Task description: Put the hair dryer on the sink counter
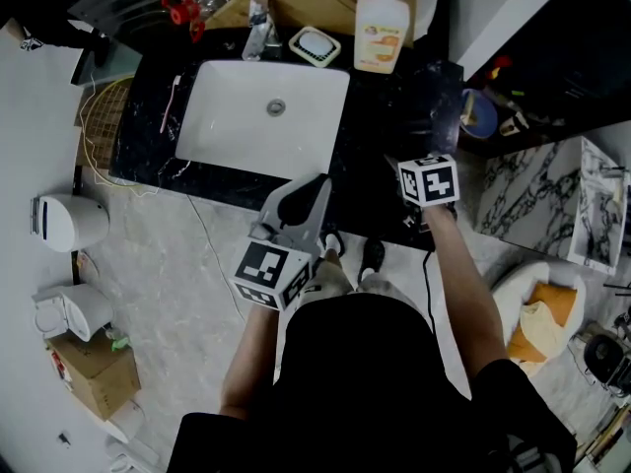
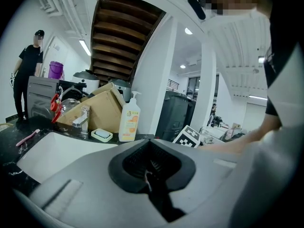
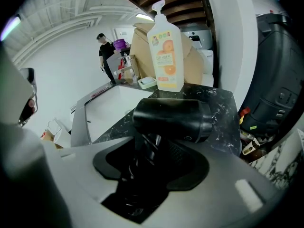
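Right gripper view: the hair dryer [image 3: 173, 120] is squeezed by the right tool [image 3: 142, 158]; put near the surface [image 3: 224, 109] edge, it could be dropped.

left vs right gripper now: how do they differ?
The left gripper is shut on nothing; the right gripper grips the black hair dryer by its handle. The left sits before the white sink basin; the right over the black marbled counter beside it. Both are closed.

Counter [image 1: 434, 97] rt of basin [image 1: 261, 106] free; soap btl [image 1: 383, 28] behind.
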The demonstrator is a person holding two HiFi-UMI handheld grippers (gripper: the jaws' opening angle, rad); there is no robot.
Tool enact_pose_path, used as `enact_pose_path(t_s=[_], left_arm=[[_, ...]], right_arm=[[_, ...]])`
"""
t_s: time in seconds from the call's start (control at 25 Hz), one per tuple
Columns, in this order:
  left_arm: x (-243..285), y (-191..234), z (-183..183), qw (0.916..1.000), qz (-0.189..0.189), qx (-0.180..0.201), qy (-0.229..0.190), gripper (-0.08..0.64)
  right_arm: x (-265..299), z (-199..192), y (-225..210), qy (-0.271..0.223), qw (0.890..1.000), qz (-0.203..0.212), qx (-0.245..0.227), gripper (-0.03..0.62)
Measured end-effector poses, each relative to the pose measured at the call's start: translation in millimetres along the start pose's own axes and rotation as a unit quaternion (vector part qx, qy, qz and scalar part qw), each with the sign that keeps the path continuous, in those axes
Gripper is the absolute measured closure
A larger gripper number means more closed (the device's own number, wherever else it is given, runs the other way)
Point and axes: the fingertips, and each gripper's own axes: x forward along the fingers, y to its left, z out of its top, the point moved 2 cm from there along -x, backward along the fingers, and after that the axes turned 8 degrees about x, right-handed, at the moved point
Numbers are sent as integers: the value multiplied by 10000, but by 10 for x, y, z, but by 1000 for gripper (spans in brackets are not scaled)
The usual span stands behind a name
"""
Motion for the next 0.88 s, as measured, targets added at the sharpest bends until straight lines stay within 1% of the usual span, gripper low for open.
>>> enact_pose_path(t_s=[0.36,0.6,0.88], left_arm=[[-17,-98,52,10000,1,48,-50,561],[-63,-232,76,9999,22,47,-121,561],[-157,-449,116,9997,110,91,-222,561]], right_arm=[[-165,71,-8,-162,9998,79,-33,371],[-348,87,18,-294,9993,153,-154,373],[-599,52,102,-478,9978,304,-338,399]])
